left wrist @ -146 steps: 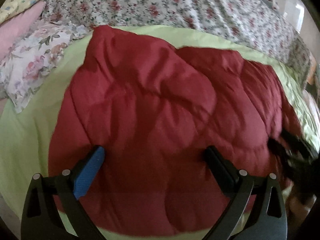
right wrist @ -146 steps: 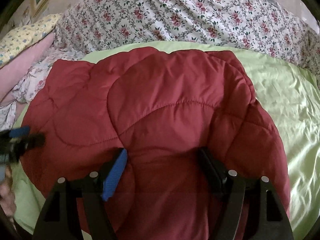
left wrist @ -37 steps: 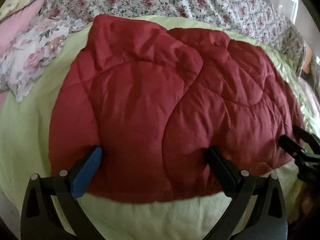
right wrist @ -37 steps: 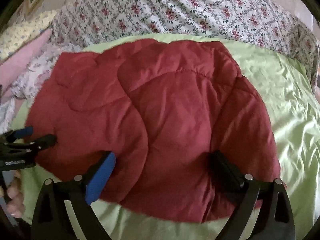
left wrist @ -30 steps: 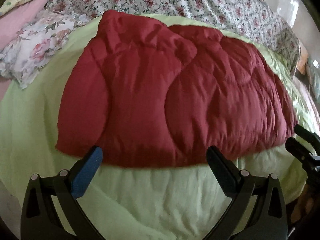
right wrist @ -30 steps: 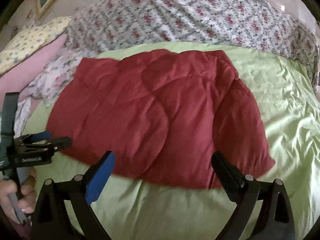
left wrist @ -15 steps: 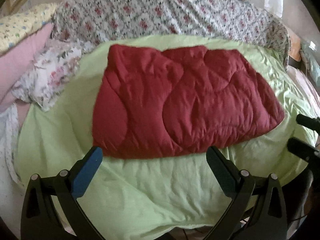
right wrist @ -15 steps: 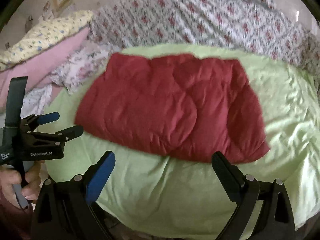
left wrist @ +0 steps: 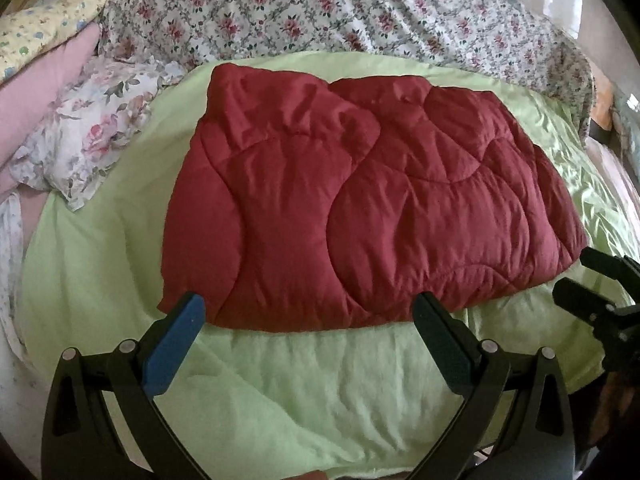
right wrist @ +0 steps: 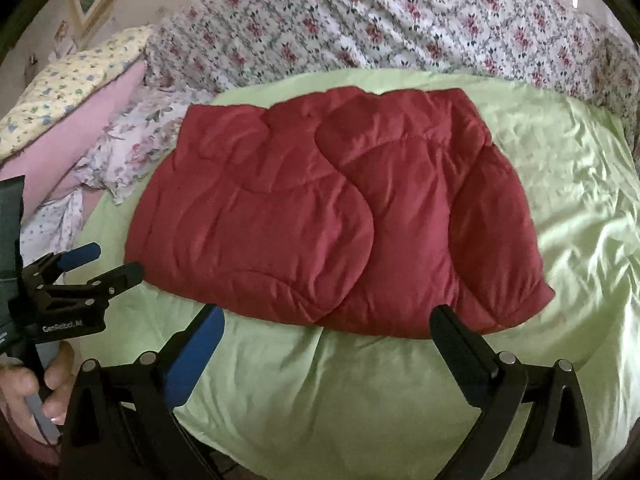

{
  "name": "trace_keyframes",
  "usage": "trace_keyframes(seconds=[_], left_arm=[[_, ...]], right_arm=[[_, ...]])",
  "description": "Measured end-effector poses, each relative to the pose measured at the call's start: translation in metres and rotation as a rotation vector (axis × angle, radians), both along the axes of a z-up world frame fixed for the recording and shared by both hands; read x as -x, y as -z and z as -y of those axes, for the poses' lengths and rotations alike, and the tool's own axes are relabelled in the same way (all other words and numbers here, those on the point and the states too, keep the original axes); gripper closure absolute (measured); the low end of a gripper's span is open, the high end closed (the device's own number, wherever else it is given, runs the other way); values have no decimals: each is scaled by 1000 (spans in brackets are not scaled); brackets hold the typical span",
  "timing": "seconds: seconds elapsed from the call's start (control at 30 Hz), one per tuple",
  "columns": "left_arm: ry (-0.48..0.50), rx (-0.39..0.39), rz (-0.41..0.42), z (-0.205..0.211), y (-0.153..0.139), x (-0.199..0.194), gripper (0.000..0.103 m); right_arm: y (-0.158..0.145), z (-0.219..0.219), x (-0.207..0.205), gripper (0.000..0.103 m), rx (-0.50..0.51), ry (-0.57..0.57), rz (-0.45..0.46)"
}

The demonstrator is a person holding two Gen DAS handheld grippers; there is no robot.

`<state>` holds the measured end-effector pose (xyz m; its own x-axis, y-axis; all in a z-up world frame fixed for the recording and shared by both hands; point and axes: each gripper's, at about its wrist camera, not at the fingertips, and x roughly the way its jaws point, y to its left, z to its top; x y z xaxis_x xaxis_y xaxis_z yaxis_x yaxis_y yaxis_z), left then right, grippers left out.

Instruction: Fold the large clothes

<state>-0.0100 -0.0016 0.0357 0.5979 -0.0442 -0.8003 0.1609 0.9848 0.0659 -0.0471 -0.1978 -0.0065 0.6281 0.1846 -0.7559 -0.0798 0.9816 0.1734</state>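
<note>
Bed: pale green sheet [left wrist: 328, 392] covers pretty much the whole surface, with a floral bedspread [left wrist: 320, 12] bunched up behind it and a flowery pillow [left wrist: 92, 136] off to the left.

Quilt: the red quilted comforter [left wrist: 360, 208] sits mid-bed on the green sheet as a fat folded rectangle, nothing touching it. Puffy, curvy stitch lines, far edge lumpy, and the near right corner [right wrist: 532, 296] sticks out a bit past the rest.

What could go wrong: my guess is that padding this thick wants to spring open, so the top layer could creep or flop back. The sheet looks satiny on the right side, so a sideways tug might slide the whole bundle instead of folding it. If another fold is planned, a shallow pinch would probably grab only one layer.

Left gripper [left wrist: 308, 320]: fingers spread wide, holding nothing, hovering above the sheet short of the quilt's near edge.

Right gripper [right wrist: 328, 328]: same deal, wide apart and empty, just in front of the quilt.
</note>
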Motion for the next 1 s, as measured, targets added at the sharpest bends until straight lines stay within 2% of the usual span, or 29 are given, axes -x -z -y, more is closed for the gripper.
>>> trace_keyframes(seconds=[0.37,1.0], left_arm=[[2,-22,-12,7,8,-14,0],[4,-29,17,12,-2,-26,0]], right_arm=[[-3,-2,-20,0,24,-9,-8],[-8,-3,-35,0,37,-21,-12]])
